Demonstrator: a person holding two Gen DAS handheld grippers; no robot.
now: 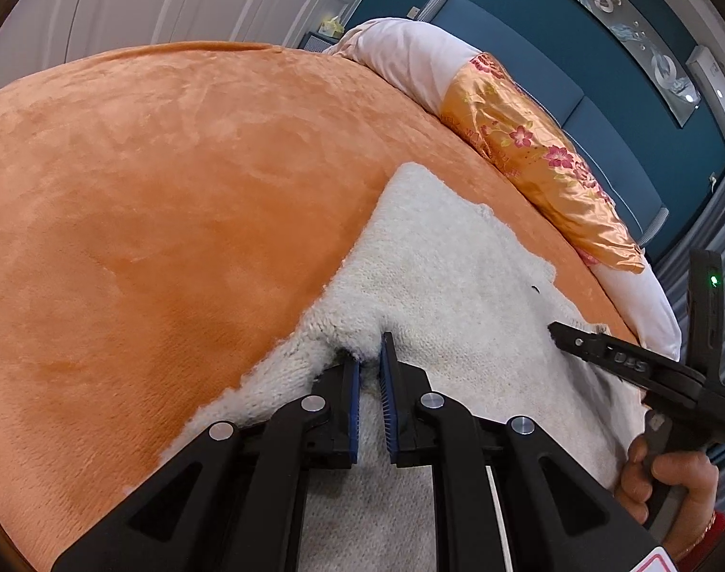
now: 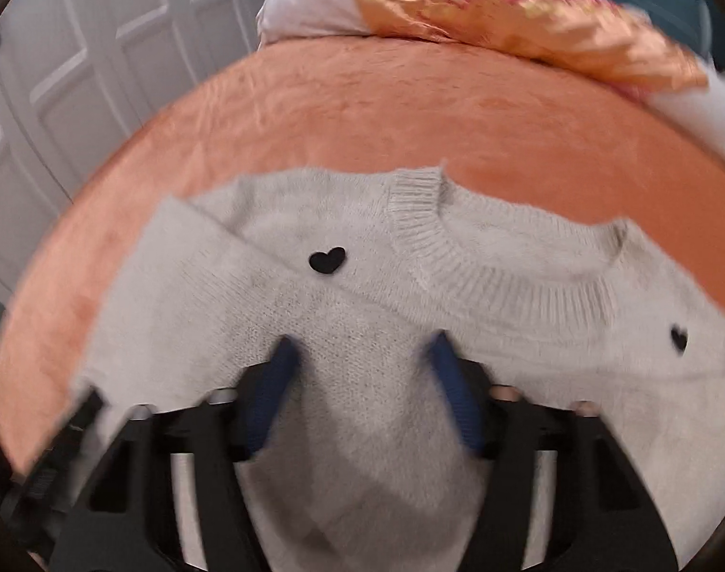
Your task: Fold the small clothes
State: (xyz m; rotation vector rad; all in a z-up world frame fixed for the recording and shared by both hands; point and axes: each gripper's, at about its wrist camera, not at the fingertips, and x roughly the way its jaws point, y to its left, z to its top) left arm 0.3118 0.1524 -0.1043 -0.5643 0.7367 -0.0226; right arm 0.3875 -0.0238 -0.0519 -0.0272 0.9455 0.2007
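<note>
1. On the orange plush bed, a small white knitted sweater lies spread flat, its ribbed neckline toward the pillows and a small black heart on the chest.
2. At the garment's left edge, the left gripper has its jaws drawn narrow on a raised tuft of the knit, so it holds the sweater there.
3. Over the chest, the right gripper hovers with its jaws wide apart and nothing between them; that view is blurred.
4. Fluffy yarn and loose drape suggest a light, soft, stretchy piece that sags wherever it is unsupported and clings somewhat to the plush cover.
5. Best holds are likely the firmer parts: the shoulder seam beside the ribbed neckline, the side edge, or the hem, pinching the full thickness rather than surface fuzz.
6. Pulling on one loose tuft risks stretching or snagging the knit.
</note>
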